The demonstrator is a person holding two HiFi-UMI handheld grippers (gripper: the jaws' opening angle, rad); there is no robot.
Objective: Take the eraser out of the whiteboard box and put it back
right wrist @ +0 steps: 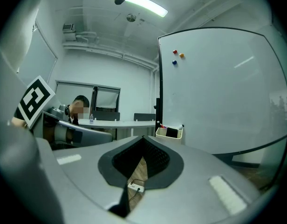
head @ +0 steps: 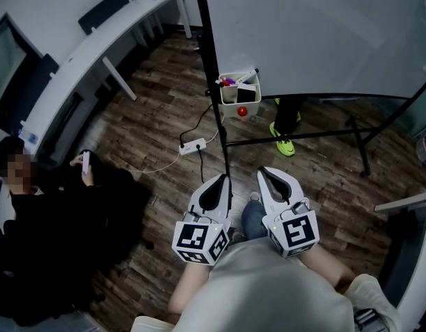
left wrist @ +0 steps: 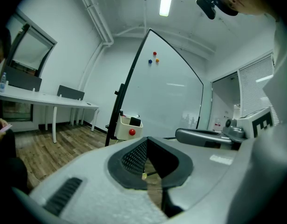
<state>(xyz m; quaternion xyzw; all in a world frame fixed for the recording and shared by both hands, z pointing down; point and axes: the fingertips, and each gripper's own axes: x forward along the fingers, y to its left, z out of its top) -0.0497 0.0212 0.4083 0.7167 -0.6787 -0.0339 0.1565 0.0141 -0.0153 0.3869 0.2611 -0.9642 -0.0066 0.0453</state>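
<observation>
Black against its pale walls, the eraser sits inside the whiteboard box, which hangs with some markers on the dark frame of the far whiteboard. Both grippers are near the person, well apart from the box: the left gripper has its fingers clenched on nothing, and the right gripper is likewise pressed together, empty
</observation>
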